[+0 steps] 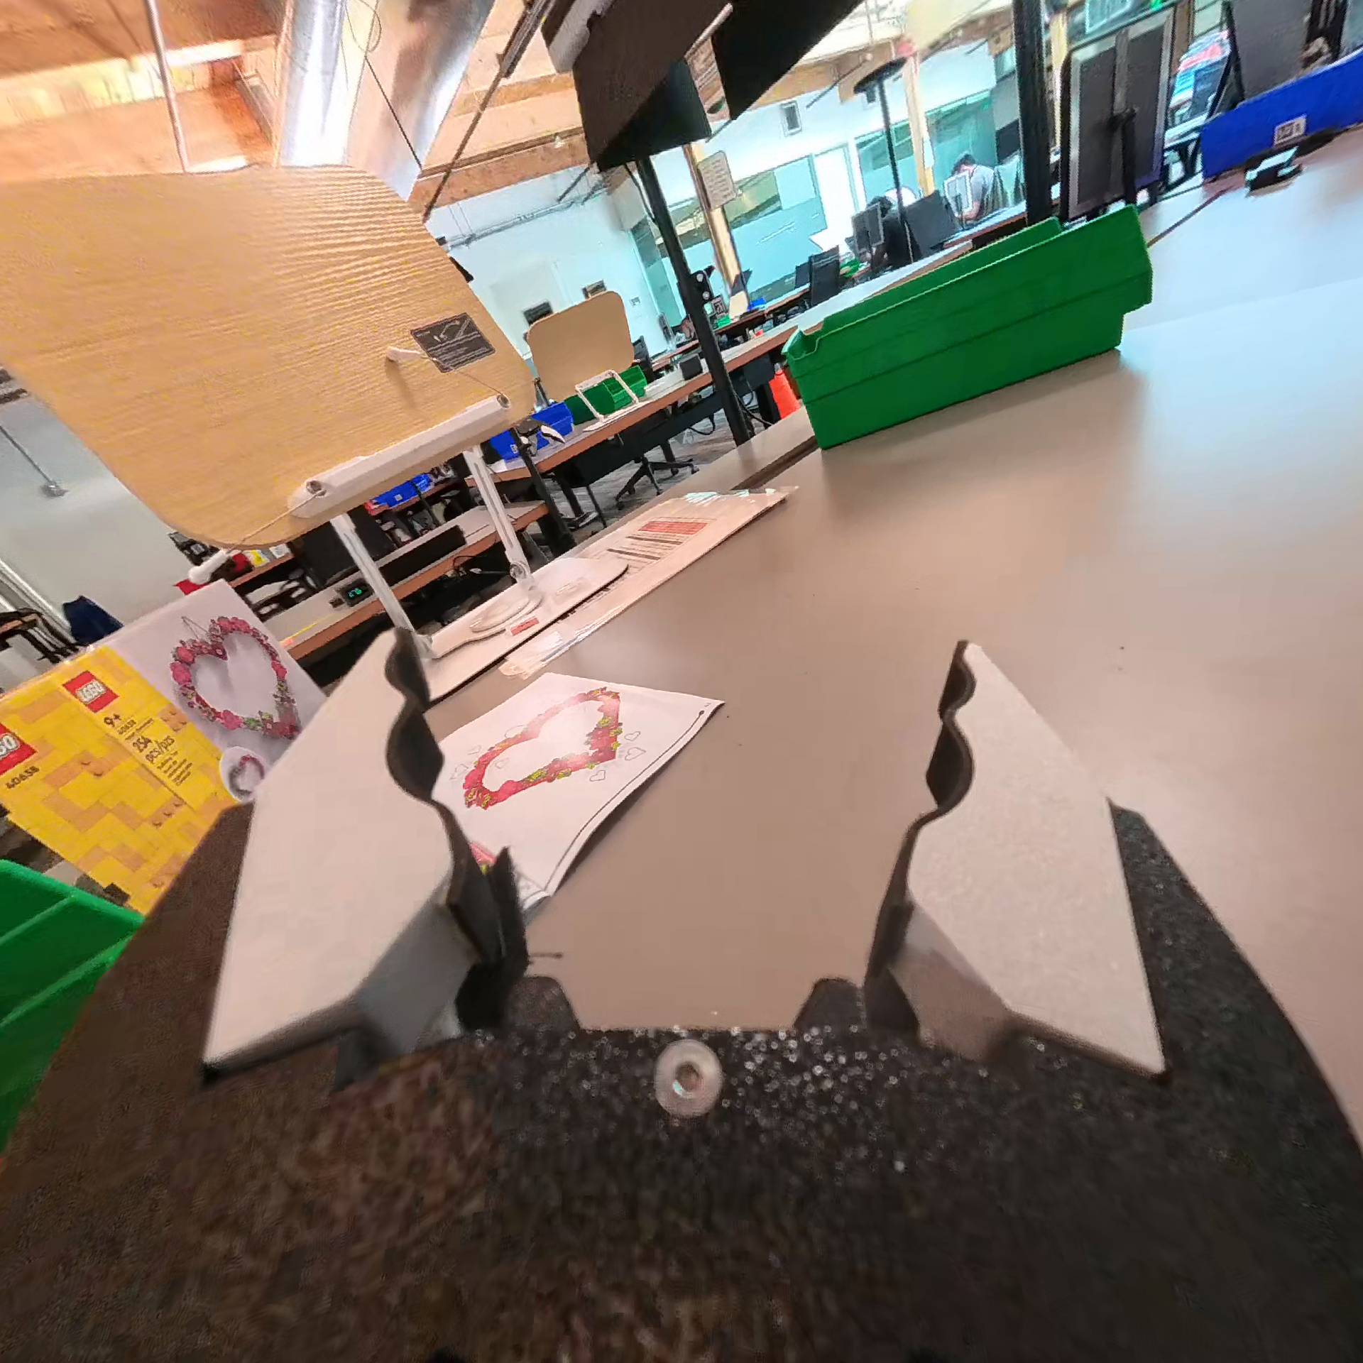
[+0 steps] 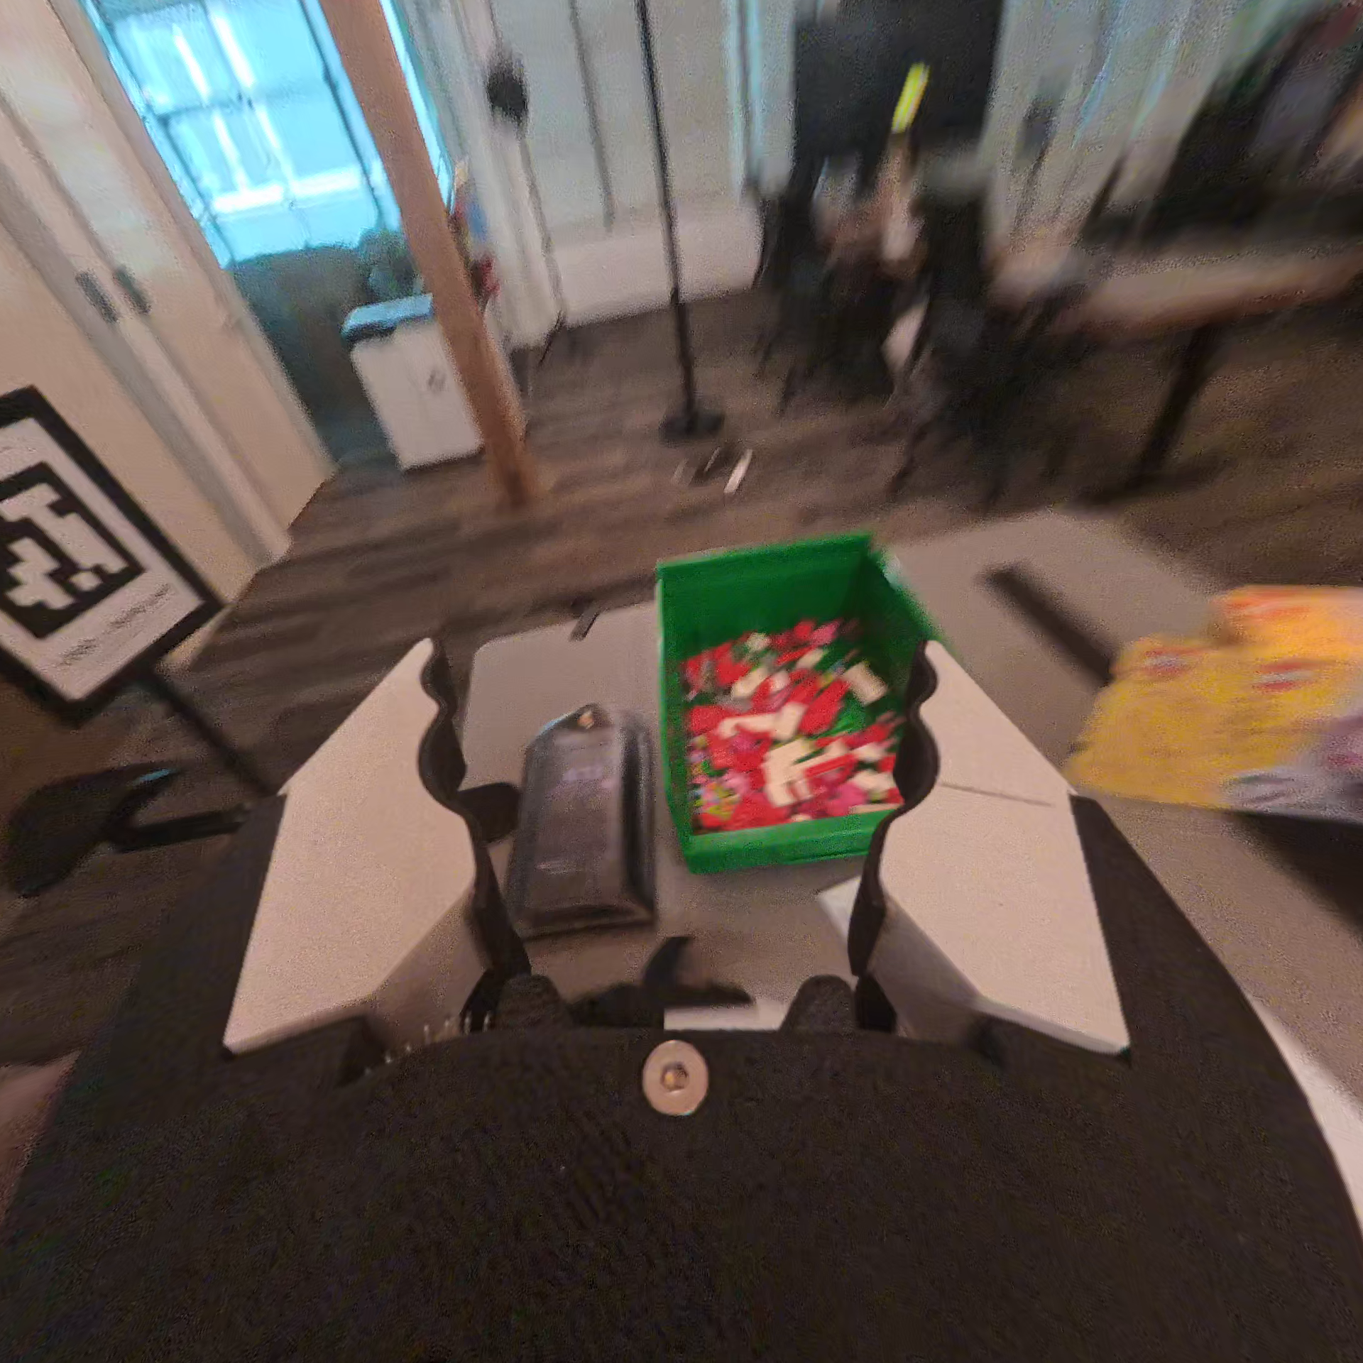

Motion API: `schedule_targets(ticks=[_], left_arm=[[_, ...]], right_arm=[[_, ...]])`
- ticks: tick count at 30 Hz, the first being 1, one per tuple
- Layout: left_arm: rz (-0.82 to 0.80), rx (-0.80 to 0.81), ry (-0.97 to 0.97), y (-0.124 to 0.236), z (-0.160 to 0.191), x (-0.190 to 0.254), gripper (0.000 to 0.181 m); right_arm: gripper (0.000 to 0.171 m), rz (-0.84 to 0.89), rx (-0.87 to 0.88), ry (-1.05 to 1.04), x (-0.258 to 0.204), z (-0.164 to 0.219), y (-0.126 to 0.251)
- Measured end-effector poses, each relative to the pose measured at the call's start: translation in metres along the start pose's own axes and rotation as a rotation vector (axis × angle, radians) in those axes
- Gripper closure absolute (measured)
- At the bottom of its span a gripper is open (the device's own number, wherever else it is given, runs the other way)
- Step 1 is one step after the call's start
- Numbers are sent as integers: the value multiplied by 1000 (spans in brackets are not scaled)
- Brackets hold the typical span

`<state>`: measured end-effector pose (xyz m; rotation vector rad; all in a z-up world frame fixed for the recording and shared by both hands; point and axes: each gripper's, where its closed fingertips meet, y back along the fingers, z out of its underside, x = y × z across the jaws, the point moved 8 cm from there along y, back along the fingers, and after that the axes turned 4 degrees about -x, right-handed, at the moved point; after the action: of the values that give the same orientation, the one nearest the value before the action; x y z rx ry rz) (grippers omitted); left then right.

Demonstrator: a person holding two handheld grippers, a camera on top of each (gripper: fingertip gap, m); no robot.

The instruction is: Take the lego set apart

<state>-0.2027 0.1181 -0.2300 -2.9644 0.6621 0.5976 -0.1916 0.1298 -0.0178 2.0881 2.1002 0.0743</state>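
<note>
Right tool (image 2: 675,664) spread, green bin (image 2: 774,590) (seemingly bricks)

I count two green bins: one long bin (image 1: 973,324) near my table's far edge, one small bin (image 2: 782,708) of loose bricks (image 2: 789,737). One yellow box (image 1: 111,767), one instruction booklet (image 1: 583,760).

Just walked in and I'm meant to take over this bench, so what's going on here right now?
Nothing is being held at the moment. The left gripper is open over the table, pointing at an instruction booklet with the yellow set box off to its left. The right gripper is open too, facing a green bin filled with loose red, pink and white lego pieces; that view is motion-blurred. A dark object lies beside the bin.
</note>
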Motion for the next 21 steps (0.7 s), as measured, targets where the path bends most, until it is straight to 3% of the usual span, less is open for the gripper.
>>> schedule_targets(ticks=[2,5,9,13,16,17,19,21], left_arm=[[-10,-3,-21,0,0,1,46],[-51,10,-32,2,-2,-2,44],[-132,24,0,6,-2,-12,41],[-215,33,1,10,-3,-19,40],[-257,22,-55,9,-5,-18,38],[-276,12,-80,10,-7,-17,39],[-307,-3,-66,18,-15,-11,64],[-316,74,9,23,-28,3,62]], right_arm=[[63,178,210,155,-34,20,100],[77,519,384,319,-92,92,238],[76,1026,301,371,-180,224,382],[73,1355,19,241,-278,342,476],[73,1538,-81,47,-337,401,529],[73,1600,-66,-18,-354,415,546],[73,1717,49,-162,-386,438,578],[74,1798,175,-272,-413,459,607]])
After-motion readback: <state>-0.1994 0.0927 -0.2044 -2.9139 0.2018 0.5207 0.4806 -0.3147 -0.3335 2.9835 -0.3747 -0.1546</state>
